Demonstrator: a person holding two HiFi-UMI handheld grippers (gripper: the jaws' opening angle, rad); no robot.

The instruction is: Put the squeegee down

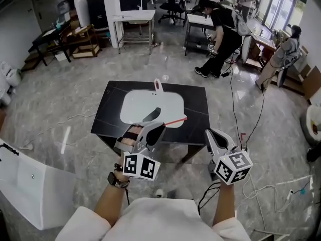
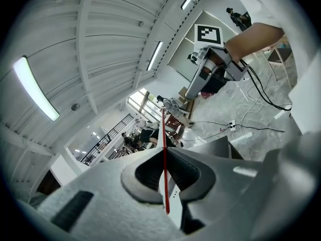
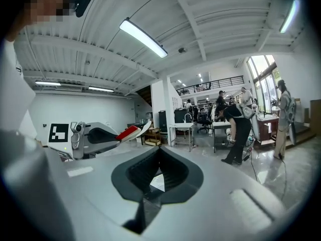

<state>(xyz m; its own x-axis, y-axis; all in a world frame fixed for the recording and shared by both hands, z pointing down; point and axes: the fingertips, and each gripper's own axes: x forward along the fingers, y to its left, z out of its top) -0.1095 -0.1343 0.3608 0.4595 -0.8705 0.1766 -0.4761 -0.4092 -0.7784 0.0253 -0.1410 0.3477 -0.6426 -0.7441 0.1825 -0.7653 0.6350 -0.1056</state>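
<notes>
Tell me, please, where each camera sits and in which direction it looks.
Head view: on the head, steeply down at table, sink; forearms, left gripper, right gripper show.
Left gripper view: on it, along jaws shut on the squeegee; right gripper beyond.
Right gripper view: on it, along shut empty jaws; left gripper beyond.
Shared: all show the squeegee.

The person wears a white top point(image 1: 150, 219) with the forearms left bare, and a dark wristwatch point(image 1: 118, 181) on the left wrist. The left gripper point(image 1: 154, 119) and right gripper point(image 1: 209, 133) have smooth pale grey shells and dark ridged pads point(image 3: 135, 173) inside the fingers point(image 2: 95, 200). Each carries a white cube point(image 1: 141, 165) printed with black square markers.
</notes>
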